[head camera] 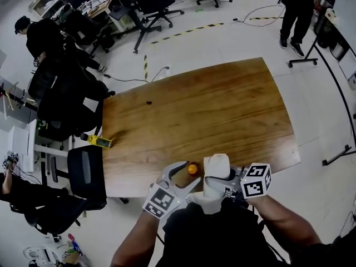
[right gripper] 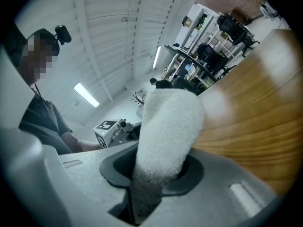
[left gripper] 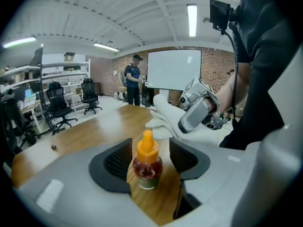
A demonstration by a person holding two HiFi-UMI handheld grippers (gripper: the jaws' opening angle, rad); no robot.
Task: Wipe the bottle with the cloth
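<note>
Left gripper [left gripper: 150, 150] open round bottle [left gripper: 147, 167]; right gripper [right gripper: 156, 174] clamped on cloth [right gripper: 170, 126].
Bottle stands upright at near edge of table [head camera: 200, 110], btwn the left jaws, pads clear of it; cloth sticks up just right of it. Prob. best: close left low on the body to steady it, cap free, then rub cloth along the side w/ light pressure, since a small bottle near the edge could tip.
</note>
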